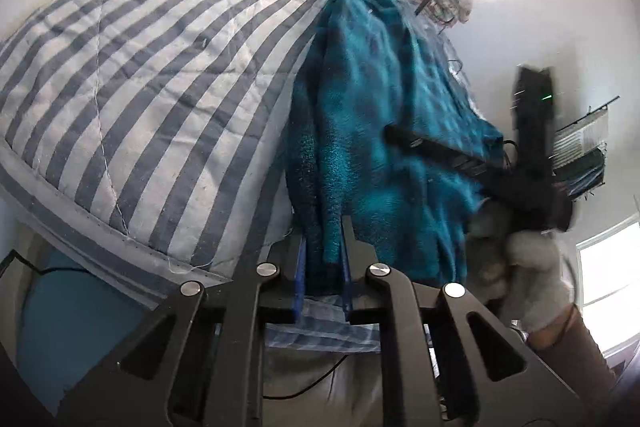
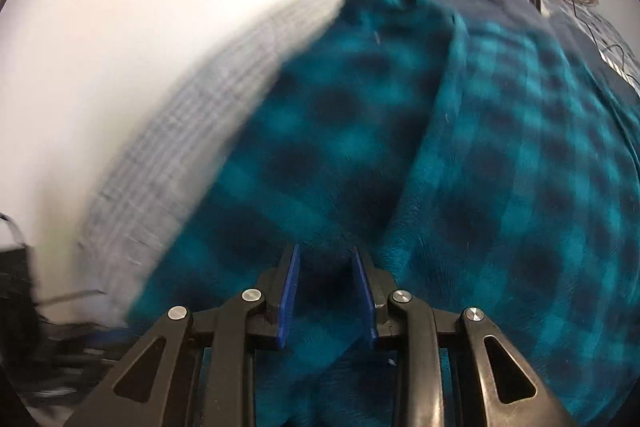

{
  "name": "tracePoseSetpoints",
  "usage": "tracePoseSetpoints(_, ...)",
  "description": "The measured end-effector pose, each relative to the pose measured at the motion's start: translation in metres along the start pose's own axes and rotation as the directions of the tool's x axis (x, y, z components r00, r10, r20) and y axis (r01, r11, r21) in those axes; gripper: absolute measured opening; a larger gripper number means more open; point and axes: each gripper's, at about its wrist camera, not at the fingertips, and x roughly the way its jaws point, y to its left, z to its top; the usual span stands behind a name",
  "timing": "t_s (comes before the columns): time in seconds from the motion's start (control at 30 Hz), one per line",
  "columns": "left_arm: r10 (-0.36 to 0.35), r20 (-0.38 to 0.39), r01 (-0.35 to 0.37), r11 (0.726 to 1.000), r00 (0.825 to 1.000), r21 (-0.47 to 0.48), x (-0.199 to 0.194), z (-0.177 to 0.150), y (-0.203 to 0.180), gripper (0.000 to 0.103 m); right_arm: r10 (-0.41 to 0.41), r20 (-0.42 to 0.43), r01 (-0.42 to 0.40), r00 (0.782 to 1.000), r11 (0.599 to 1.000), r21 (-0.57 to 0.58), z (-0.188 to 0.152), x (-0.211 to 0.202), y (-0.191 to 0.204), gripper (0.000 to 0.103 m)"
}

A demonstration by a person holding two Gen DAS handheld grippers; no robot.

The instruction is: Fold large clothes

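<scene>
Over the striped bed (image 1: 140, 75) the teal plaid garment (image 1: 372, 99) hangs lengthwise from the left tool (image 1: 323, 259), pinched narrow on its edge, while the right tool (image 2: 326, 287) sits just beside, jaws apart with fabric between them, grip uncertain

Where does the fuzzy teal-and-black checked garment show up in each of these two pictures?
Left wrist: fuzzy teal-and-black checked garment hangs centre-right, pinched in the left gripper.
Right wrist: it fills the centre and right.
Shared landmark: the grey-and-white striped quilt left of it.
</scene>
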Motion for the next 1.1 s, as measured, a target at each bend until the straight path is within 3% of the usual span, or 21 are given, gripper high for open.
tracePoseSetpoints(0.1, -0.018, 0.026, 0.017, 0.999, 1.0, 0.029, -0.008, -0.001, -0.009, 0.011, -0.018, -0.019, 0.017, 1.0, 0.999, -0.027, 0.004, -0.006, 0.008, 0.029)
tracePoseSetpoints(0.2, -0.02, 0.049, 0.016, 0.997, 0.999, 0.077, -0.013, 0.0, -0.021, 0.01, 0.055, -0.012, -0.055, 0.998, 0.998, 0.014, 0.021, -0.019, 0.006, 0.037)
tracePoseSetpoints(0.27, -0.02, 0.061, 0.014, 0.995, 0.998, 0.098, -0.015, 0.0, -0.027, 0.01, 0.073, 0.001, -0.073, 0.997, 0.997, 0.034, 0.037, -0.024, 0.005, 0.06)
tracePoseSetpoints(0.3, -0.018, 0.068, 0.01, 0.994, 0.998, 0.111, -0.016, 0.0, -0.031, 0.01, 0.082, 0.008, -0.082, 0.997, 0.996, 0.038, 0.046, -0.025, 0.005, 0.063)
tracePoseSetpoints(0.6, -0.024, 0.076, 0.011, 0.984, 0.997, 0.175, -0.012, 0.001, -0.049, 0.01, 0.01, -0.041, -0.007, 0.999, 0.997, 0.071, 0.117, 0.007, 0.022, 0.063)
tracePoseSetpoints(0.73, -0.027, 0.072, 0.013, 0.981, 0.997, 0.194, -0.012, 0.001, -0.054, 0.01, -0.067, -0.086, 0.073, 0.994, 0.995, 0.069, 0.137, 0.029, 0.028, 0.073)
tracePoseSetpoints(0.87, -0.026, 0.068, 0.01, 0.976, 0.997, 0.219, -0.007, 0.003, -0.066, 0.01, -0.144, -0.14, 0.153, 0.98, 0.987, 0.051, 0.152, 0.056, 0.03, 0.075)
tracePoseSetpoints(1.1, -0.012, 0.072, -0.007, 0.967, 0.997, 0.256, 0.002, 0.009, -0.08, 0.01, -0.27, -0.194, 0.259, 0.943, 0.962, -0.082, 0.152, 0.088, 0.043, 0.079)
